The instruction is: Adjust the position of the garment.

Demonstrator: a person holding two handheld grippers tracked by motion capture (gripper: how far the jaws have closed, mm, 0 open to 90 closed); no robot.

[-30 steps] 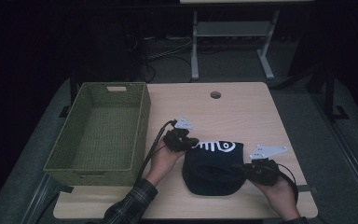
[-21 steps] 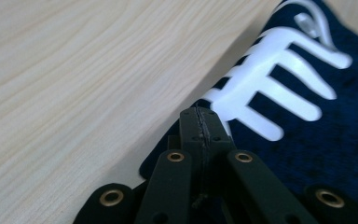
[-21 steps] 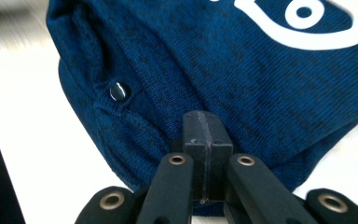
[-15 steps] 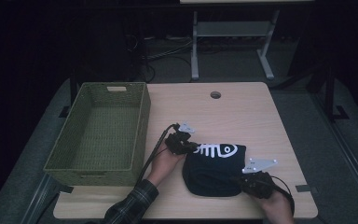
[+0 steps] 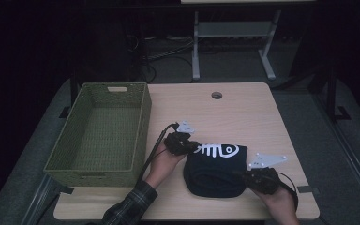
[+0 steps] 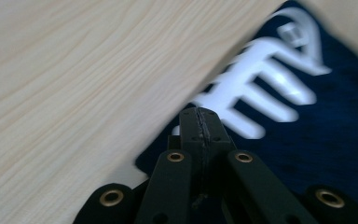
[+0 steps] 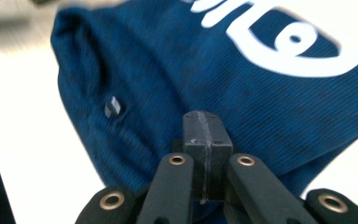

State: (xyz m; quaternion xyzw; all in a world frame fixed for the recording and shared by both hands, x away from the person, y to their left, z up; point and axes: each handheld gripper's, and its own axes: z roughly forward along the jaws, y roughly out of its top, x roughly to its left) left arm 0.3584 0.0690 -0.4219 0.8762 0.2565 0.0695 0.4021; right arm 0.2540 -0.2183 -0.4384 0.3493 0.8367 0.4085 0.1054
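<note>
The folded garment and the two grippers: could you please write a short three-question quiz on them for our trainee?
1. True or false: the folded dark blue garment lies inside the green basket.
2. What white print shows on the garment? A) a star B) a fish skeleton C) a row of numbers
3. How do the jaws of the left gripper and the right gripper stand?

Key
1. False: it lies on the wooden table, to the right of the basket.
2. B: a fish skeleton, on the far part of the garment.
3. Both pairs are shut, pads pressed together with no cloth visibly pinched; the left tips sit at the garment's far left corner, the right at its near right edge.
</note>
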